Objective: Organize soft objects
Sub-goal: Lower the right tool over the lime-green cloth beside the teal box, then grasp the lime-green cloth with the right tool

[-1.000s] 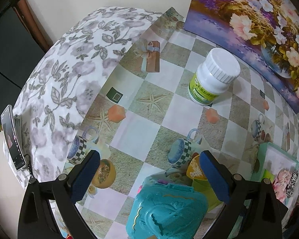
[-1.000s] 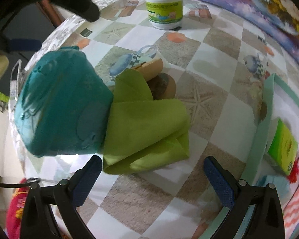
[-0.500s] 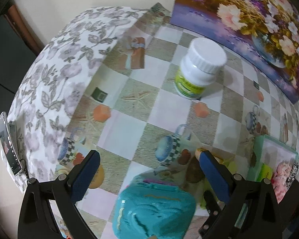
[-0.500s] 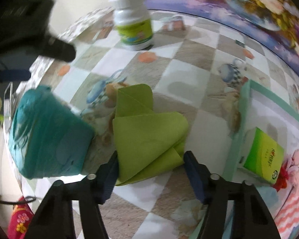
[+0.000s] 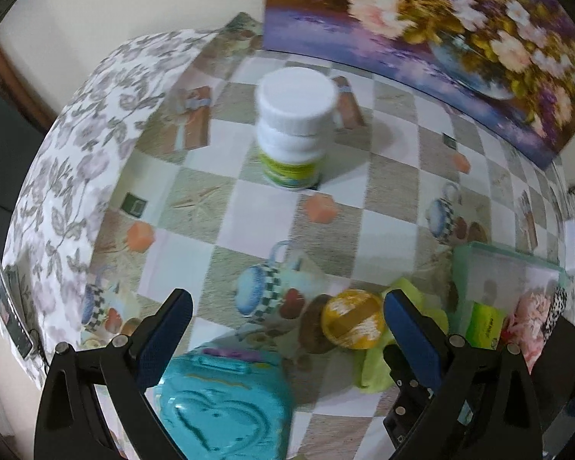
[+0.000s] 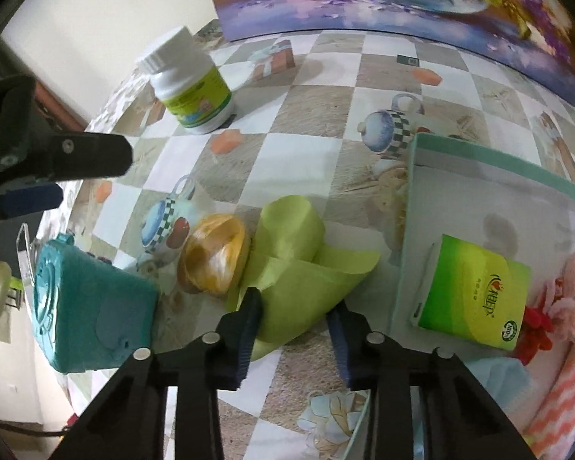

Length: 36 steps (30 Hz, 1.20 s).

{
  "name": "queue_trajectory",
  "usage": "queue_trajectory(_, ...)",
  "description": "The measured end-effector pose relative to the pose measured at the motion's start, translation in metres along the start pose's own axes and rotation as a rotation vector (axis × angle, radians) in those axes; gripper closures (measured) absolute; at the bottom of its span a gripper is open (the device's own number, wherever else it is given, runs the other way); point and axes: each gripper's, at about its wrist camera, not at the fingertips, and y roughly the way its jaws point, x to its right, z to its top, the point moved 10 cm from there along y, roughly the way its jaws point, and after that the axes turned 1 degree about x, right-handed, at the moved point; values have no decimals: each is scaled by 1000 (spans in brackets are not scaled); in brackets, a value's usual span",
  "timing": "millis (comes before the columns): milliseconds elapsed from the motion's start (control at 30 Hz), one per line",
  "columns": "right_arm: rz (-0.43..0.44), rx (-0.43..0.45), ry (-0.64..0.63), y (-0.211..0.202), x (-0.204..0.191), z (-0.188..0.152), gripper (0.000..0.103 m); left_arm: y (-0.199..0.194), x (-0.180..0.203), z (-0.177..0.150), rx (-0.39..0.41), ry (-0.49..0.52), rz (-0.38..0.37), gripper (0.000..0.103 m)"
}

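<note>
Closing on the near edge of the green cloth [image 6: 306, 280], the right gripper [image 6: 295, 329] has its jaws narrowed around the fabric, apparently pinching it, a grip suited to lifting a limp sheet. The cloth lies folded on the counter [image 6: 326, 115], touching the yellow tape roll [image 6: 212, 258] to its left and just beside the tray [image 6: 479, 153] on the right, presumably its destination, where a tissue pack [image 6: 469, 293] already sits. The left gripper [image 5: 287, 318] hangs spread and empty above the teal case [image 5: 226, 406], clear of the work. A white bottle [image 5: 293, 130] stands far back.
</note>
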Motion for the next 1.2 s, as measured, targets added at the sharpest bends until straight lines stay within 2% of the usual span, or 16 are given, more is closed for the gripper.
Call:
queue_trajectory(167,23,5,36,-5,6,1,77,6,13,-3,-14,31,0,3)
queue_trajectory(333,52,13,69,8,0,10,82,8,11,-4,-25,13,1,3)
queue_trajectory(533,98,24,107,2,2,14,89,7,8,-2,-21,-7,-2,3)
queue_trajectory(833,106,11,75,1,-5,12,91,6,11,-2,-20,-4,-5,3)
queue_trajectory(1000,101,-8,56,5,-10,9,83,8,8,-2,-28,-14,-10,3)
queue_trajectory(1067,99,-11,43,7,-14,8,74,8,7,-1,-28,-21,-13,3)
queue_trajectory(1133,87,-14,26,8,-16,7,55,8,6,-1,-28,-27,-16,3)
queue_trajectory(1200,63,-12,-3,10,-20,6,51,8,5,-1,-30,-32,-19,3)
